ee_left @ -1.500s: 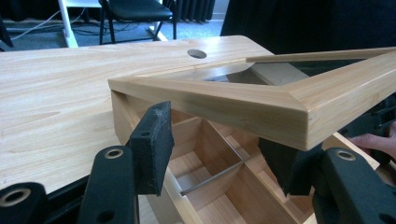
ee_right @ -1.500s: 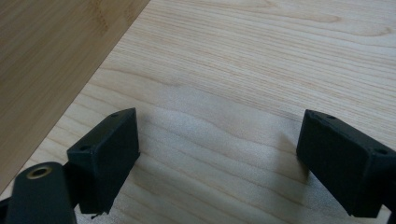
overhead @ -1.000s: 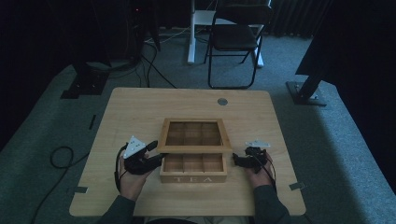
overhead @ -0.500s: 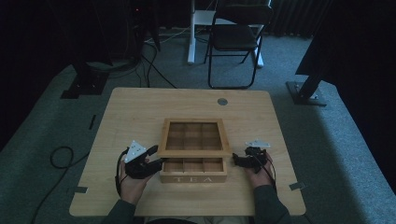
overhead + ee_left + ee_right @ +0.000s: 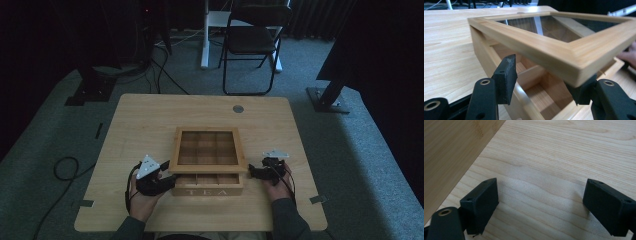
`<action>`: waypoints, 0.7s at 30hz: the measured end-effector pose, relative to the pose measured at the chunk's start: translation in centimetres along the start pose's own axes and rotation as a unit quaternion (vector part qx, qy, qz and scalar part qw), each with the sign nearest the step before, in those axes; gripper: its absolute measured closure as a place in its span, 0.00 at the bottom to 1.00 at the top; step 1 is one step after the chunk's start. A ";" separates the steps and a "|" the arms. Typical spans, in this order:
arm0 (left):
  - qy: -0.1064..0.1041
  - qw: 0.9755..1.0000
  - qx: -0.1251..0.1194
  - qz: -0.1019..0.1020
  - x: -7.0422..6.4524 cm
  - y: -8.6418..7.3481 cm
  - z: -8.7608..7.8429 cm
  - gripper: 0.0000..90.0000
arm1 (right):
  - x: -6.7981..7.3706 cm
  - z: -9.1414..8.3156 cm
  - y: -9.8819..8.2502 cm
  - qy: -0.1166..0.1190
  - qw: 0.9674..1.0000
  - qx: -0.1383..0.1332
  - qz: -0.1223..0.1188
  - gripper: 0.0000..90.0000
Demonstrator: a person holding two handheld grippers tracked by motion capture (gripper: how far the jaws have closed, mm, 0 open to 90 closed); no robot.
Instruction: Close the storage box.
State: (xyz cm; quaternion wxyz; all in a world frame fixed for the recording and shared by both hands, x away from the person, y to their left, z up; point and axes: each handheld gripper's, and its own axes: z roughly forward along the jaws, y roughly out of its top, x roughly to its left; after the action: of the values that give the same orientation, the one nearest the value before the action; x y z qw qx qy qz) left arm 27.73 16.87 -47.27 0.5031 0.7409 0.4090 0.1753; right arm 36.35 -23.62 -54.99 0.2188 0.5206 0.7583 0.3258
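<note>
A wooden tea box (image 5: 207,170) is sitting near the front of the table (image 5: 150,120), at about 6 o'clock from the table's middle. Its lid (image 5: 554,47) is wood with a glass window, and it is lifting up off the little rooms inside. The box looks stiff and hard, and not too heavy. The glass could break, so the wood frame is the best place to hold it.

The left gripper (image 5: 544,82) is at 9 o'clock from the box. Its jaws are standing apart, and one is touching under the lid's corner. The right gripper (image 5: 539,205) is at 3 o'clock, just beside the box. Its jaws are wide apart over bare table, holding nothing.
</note>
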 end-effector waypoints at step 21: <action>0.004 1.000 0.016 0.006 -0.5 -0.8 0.4 0.49 | 0.0 0.0 0.0 0.001 1.000 0.000 -0.001 0.14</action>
State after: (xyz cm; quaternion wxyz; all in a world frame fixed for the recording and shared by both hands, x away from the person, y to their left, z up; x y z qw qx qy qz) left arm 27.33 16.31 -48.14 0.4889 0.7504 0.4091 0.1745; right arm 36.39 -23.59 -54.99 0.2183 0.5190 0.7592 0.3266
